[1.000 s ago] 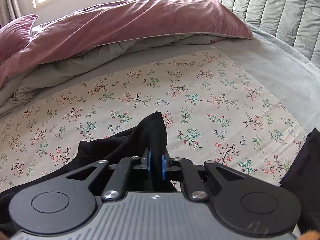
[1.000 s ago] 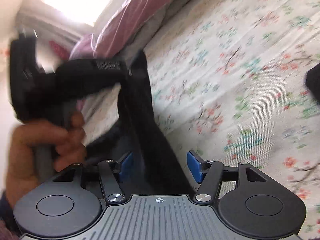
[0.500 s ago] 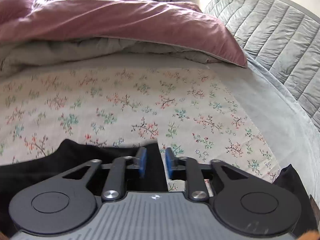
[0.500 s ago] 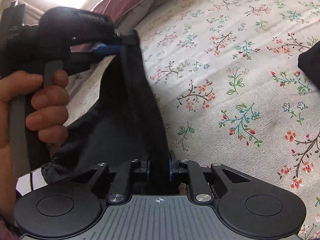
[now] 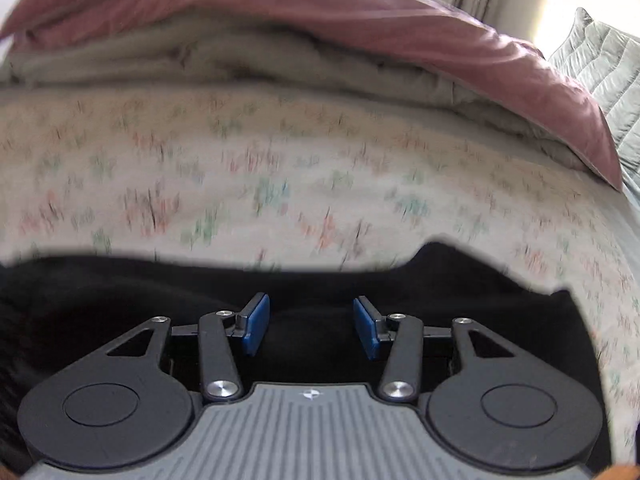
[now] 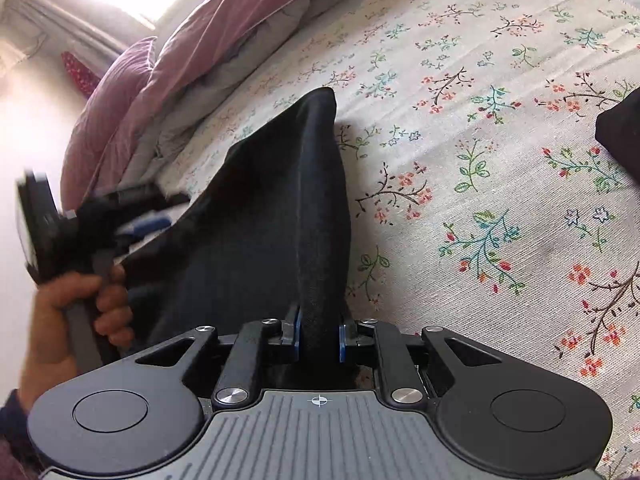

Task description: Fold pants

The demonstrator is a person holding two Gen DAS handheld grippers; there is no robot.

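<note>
Black pants half-lifted off the flowery bed sheet

Left wrist view: left gripper (image 5: 311, 327) has its blue pads spread wide, nothing pinched, over the soft black fabric pants (image 5: 120, 304) lying on the blurry floral cotton sheet (image 5: 280, 184); a rumpled mauve duvet (image 5: 360, 32) sits behind. Right wrist view: right gripper (image 6: 319, 339) is clamped on a thick fold of the pants (image 6: 280, 208), which rises in a peak above the sheet (image 6: 500, 128).
</note>
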